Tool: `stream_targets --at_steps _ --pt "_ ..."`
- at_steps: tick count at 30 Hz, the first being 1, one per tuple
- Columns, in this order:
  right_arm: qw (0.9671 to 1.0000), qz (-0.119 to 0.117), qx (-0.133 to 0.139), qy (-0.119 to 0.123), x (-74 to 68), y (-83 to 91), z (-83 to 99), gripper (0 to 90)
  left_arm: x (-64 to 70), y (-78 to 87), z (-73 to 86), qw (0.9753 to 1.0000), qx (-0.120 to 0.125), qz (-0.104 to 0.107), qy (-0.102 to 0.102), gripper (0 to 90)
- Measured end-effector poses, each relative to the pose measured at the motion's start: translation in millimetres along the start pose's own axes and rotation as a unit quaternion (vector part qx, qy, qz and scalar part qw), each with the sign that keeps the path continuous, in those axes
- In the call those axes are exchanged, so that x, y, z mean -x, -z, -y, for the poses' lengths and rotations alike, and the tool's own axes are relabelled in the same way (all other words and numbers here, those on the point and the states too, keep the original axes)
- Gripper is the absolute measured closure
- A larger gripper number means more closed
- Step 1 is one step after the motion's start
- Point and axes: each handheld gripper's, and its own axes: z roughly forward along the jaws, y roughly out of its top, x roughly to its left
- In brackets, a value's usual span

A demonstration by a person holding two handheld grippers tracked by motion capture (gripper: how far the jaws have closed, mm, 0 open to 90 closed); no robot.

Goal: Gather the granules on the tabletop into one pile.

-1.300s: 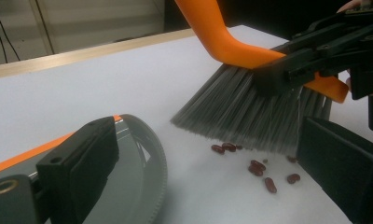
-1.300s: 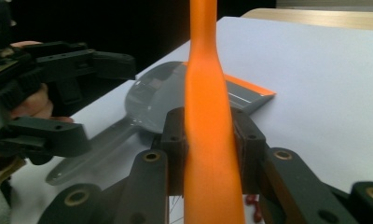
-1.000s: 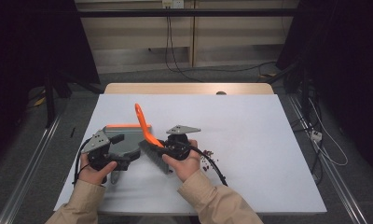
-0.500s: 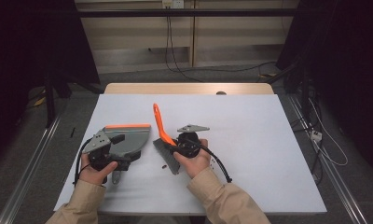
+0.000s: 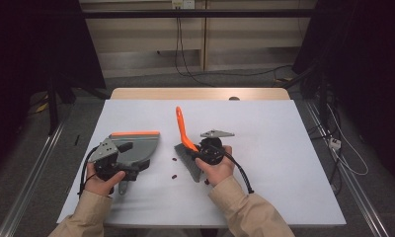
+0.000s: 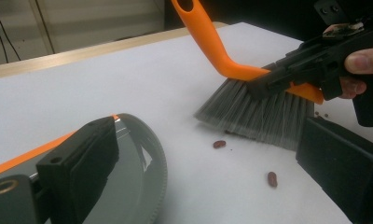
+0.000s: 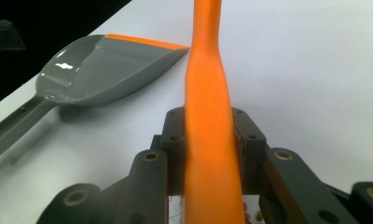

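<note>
The right gripper (image 5: 201, 152) clamps the brush (image 5: 185, 136), which has swung upright and away toward three o'clock of the dustpan (image 5: 136, 146); the left gripper (image 5: 117, 165) pinches that pan's handle. Beans (image 5: 174, 176) lie exposed between them, so sweeping seems unfinished.

Orange brush handle (image 7: 208, 116) clamped between black fingers (image 7: 173, 135) — grey dustpan (image 7: 105, 70) beyond, left

In the right gripper view the brush's (image 7: 208, 116) bristles are cut off at the bottom edge; the dustpan's (image 5: 136, 148) handle is hidden under the left gripper (image 5: 117, 163) in the high view; the small dark bits (image 5: 175, 176) on the tabletop (image 5: 284, 148), perhaps beans, are too small to tell.
</note>
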Motion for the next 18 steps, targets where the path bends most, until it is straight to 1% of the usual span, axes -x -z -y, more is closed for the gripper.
stream_targets --at_steps 1,4,5,7,8,10,11,13,14,15,16,18 --pt "1.0000 0.004 0.002 0.000 1.9 1.7 -0.1 70.7 0.0 -0.2 0.0 1.0000 0.000 0.000 0.000 5.7" --pt "1.0000 0.003 0.007 -0.007 6.2 3.7 -0.3 70.8 0.3 -0.9 -0.1 1.0000 0.000 0.000 0.000 5.7" --pt "0.9999 -0.002 0.008 -0.013 6.9 3.9 -0.6 70.8 0.5 -1.1 -0.2 1.0000 0.000 0.000 0.001 5.7" --pt "0.9997 -0.006 0.012 -0.019 5.1 4.0 -1.5 70.9 0.4 -1.2 -0.6 1.0000 0.001 0.000 0.000 5.7" --pt "0.9997 -0.011 0.015 -0.017 2.9 4.0 -2.7 70.9 0.1 -1.1 -0.8 1.0000 0.001 0.000 -0.001 5.7" --pt "0.9994 -0.020 0.022 -0.017 -4.8 4.6 -5.9 70.9 -0.5 -1.1 -1.0 1.0000 0.002 0.000 -0.001 5.7" --pt "0.9990 -0.030 0.024 -0.021 -10.9 4.5 -7.9 70.9 -0.5 -1.0 -1.0 1.0000 0.002 -0.001 0.000 5.7" --pt "0.9987 -0.041 0.024 -0.015 -19.9 2.8 -10.0 70.9 -0.3 -0.6 -1.3 1.0000 0.003 0.000 0.002 5.7" --pt "0.9988 -0.045 0.018 -0.012 -26.4 0.7 -10.2 70.9 -0.3 -0.4 -1.4 1.0000 0.004 0.000 0.002 5.7" --pt "0.9985 -0.051 0.015 -0.012 -29.8 -1.3 -9.7 70.9 -0.5 0.1 -1.8 1.0000 0.004 -0.001 -0.001 5.7" --pt "0.9977 -0.064 0.009 -0.018 -35.2 -4.2 -8.2 70.9 -0.4 0.5 -2.0 1.0000 0.005 -0.001 -0.001 5.7" --pt "0.9974 -0.070 0.001 -0.012 -44.3 -9.5 -3.9 70.9 -0.2 1.1 -2.2 1.0000 0.007 -0.001 0.000 5.7"
